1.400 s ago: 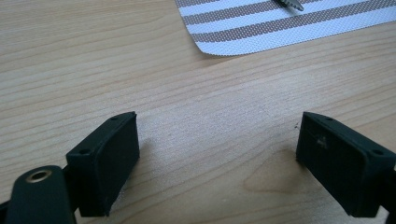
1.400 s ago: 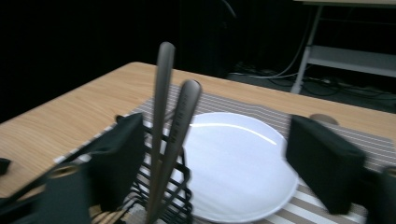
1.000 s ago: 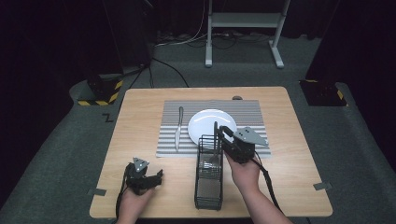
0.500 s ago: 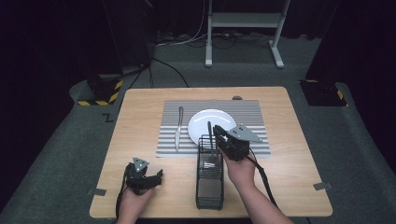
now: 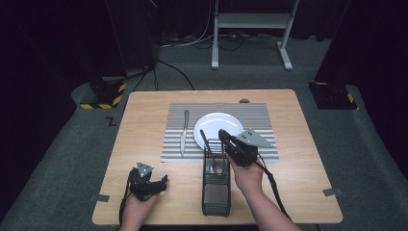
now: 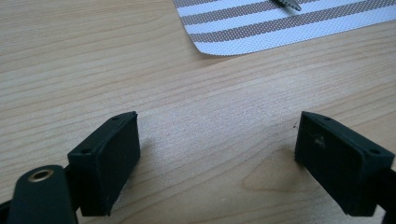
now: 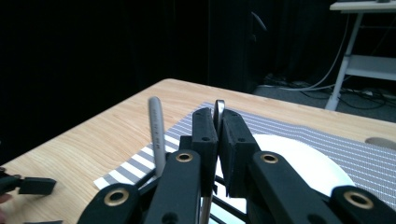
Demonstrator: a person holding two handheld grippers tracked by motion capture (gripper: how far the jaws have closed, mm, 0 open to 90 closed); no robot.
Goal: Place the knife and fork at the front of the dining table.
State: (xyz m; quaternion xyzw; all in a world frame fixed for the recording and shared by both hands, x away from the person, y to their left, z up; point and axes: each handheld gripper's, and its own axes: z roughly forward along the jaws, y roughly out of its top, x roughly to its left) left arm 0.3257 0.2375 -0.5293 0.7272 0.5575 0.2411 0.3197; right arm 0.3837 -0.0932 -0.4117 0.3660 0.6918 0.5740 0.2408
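1. The left gripper [image 5: 166, 182] lay low over the bare wooden table [image 5: 144, 120] at the near left corner, its two blocky black jaws spread wide with only pale wood grain between them.
2. At the near middle stood a black wire cutlery caddy [image 5: 215, 185], an open grid of thin rods, long and narrow, its length running from the near edge toward the placemat.
3. From the caddy's far end rose two slim metal handles. One, a round-ended grey handle [image 7: 157, 133], leaned slightly and stood free just beside the jaws.
4. The other, a flat shiny utensil handle [image 7: 219, 110], stood nearly upright, long axis vertical, its working end down in the caddy; which utensil it was could not be made out.
5. The right gripper [image 5: 226, 139] had just been closing and now pinched that flat handle, the matte jaw faces pressed against it with its tip poking out above.
6. Beyond lay a woven placemat [image 5: 255, 113] striped grey and white, bearing a smooth round white plate [image 5: 219, 122].
7. Left of the plate a steel table knife [image 5: 184, 134] lay flat, its length running near to far.
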